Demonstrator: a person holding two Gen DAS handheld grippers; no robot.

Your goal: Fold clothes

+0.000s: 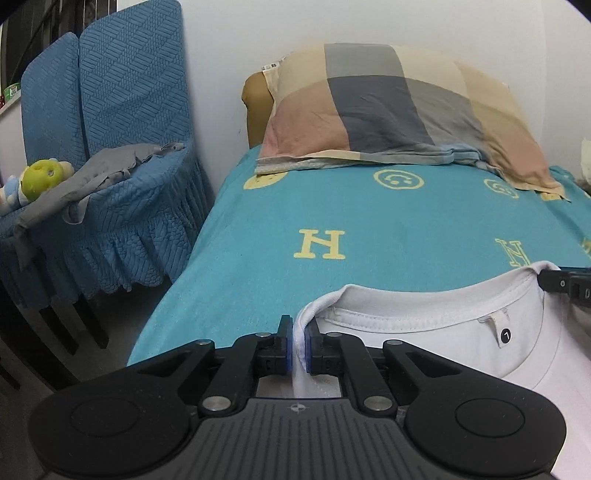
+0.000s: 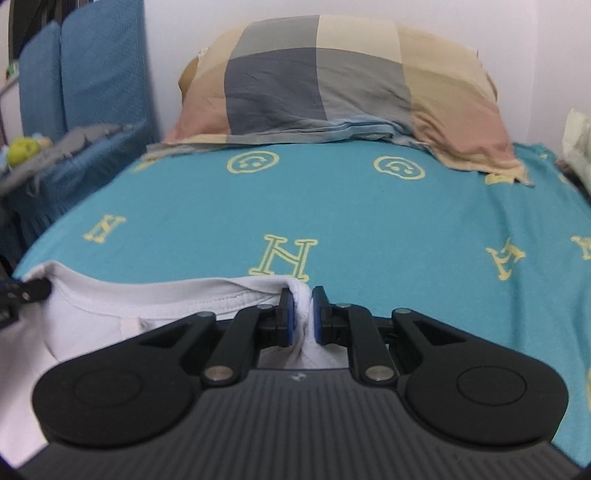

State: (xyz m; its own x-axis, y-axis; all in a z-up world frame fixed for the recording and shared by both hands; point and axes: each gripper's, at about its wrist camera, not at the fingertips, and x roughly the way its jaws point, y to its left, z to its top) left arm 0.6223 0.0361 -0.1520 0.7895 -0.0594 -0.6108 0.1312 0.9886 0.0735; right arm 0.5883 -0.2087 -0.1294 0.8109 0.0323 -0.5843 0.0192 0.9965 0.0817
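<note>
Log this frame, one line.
phase: shirt held up | left tongs: shut on white T-shirt collar | right tongs: same | below: teal bedspread

Bed w/ teal sheet [image 1: 369,214], yellow print: "H" letters + smiley faces, spread flat. Checked pillow [image 1: 399,122] (grey/beige/pink blocks) at head end, against white wall [image 1: 332,29]; brown headboard [image 1: 255,103] showing at its left edge. Two chairs w/ blue quilted covers [image 1: 129,92] side by side, left of bed. Grey cloth [image 1: 96,177] draped across chair seats. Green-headed soft toy [image 1: 37,181] on far-left seat, touching grey cloth. Pale crumpled item at right bed edge, unclear.
</note>
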